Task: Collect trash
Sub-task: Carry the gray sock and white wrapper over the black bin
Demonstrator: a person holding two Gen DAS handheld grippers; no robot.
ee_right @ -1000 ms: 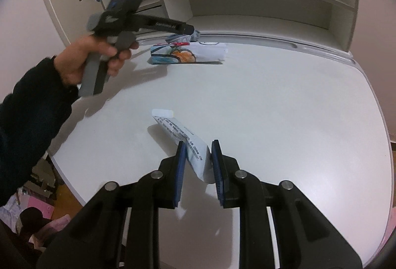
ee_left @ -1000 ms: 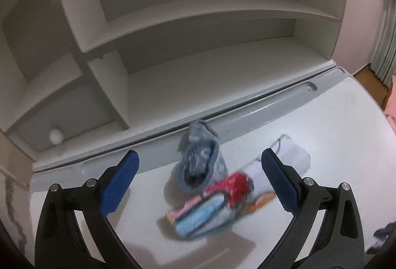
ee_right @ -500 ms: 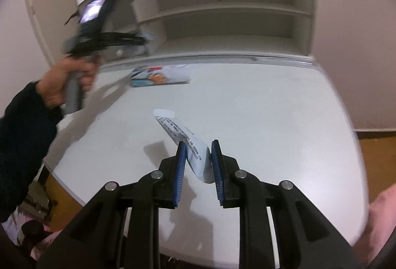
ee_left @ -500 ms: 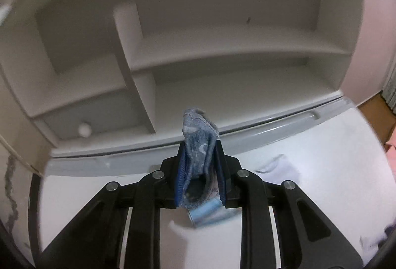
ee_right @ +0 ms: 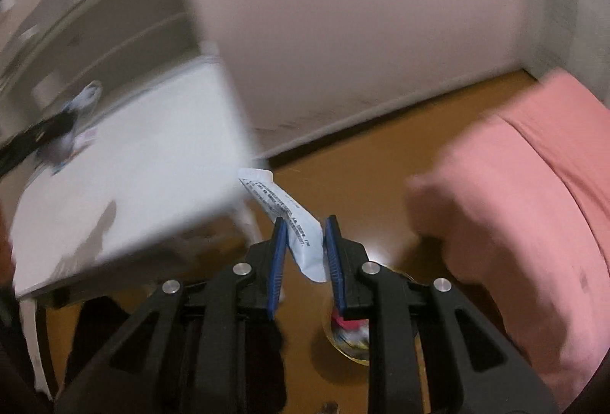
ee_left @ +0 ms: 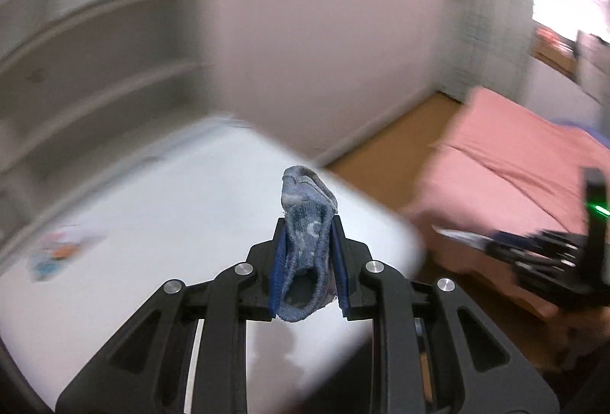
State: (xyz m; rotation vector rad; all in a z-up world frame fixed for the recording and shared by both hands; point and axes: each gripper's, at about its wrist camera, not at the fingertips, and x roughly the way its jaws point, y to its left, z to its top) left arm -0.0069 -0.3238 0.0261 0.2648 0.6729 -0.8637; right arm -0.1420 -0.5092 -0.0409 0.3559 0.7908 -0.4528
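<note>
My left gripper point(ee_left: 308, 235) is shut on a crumpled blue sock point(ee_left: 305, 208), held up above the white table point(ee_left: 152, 223) near its right edge. A colourful wrapper point(ee_left: 57, 254) lies blurred on the table at the left. My right gripper point(ee_right: 305, 227) is shut on a white printed tube point(ee_right: 282, 208), past the table's corner and above the brown floor. Under the right finger stands a small round bin point(ee_right: 349, 337) with coloured bits in it. In the right wrist view the left gripper point(ee_right: 34, 139) with the sock point(ee_right: 87, 93) shows at the far left.
A pink-covered bed point(ee_right: 533, 223) fills the right side, close to the table point(ee_right: 133, 185). A strip of brown floor point(ee_right: 362, 162) runs between them to the pale wall. White shelves point(ee_left: 76, 71) stand behind the table. Both views are blurred by motion.
My left gripper shut on the sock and lifted it off the table. Both grippers swung right, away from the shelves toward the bed; the tube now hangs over the floor.
</note>
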